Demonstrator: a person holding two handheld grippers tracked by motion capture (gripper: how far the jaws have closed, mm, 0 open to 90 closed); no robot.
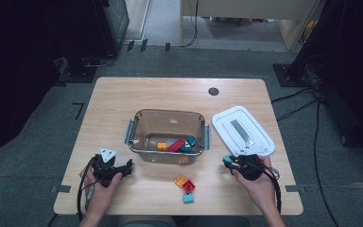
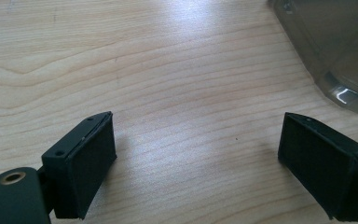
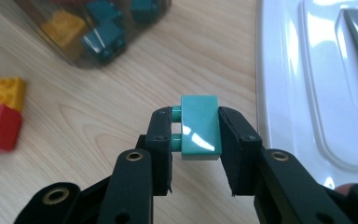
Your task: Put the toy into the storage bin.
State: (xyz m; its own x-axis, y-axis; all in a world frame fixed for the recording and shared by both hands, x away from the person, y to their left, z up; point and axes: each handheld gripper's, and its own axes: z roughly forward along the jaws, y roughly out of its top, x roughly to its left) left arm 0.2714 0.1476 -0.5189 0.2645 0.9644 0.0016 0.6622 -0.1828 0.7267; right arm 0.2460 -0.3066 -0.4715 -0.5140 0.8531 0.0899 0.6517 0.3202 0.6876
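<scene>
Light wood table [image 1: 123, 101] on grey carpet, dark stands and cables at the room's edges. Right gripper [image 1: 228, 161], at 4 o'clock on the table, had its fingers [image 3: 161, 140] clenched on a teal brick [image 3: 199, 125] held off the wood beside the white lid [image 1: 243, 131]. Left gripper [image 1: 125, 168], at 8 o'clock, fingers [image 2: 91, 161] released wide near the clear bin [image 1: 168, 116]

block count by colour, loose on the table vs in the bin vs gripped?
Table: yellow 1, red 1, teal 1
Bin: orange 1, red 1, teal at least 2
Right gripper: teal 1
Total: at least 8
</scene>
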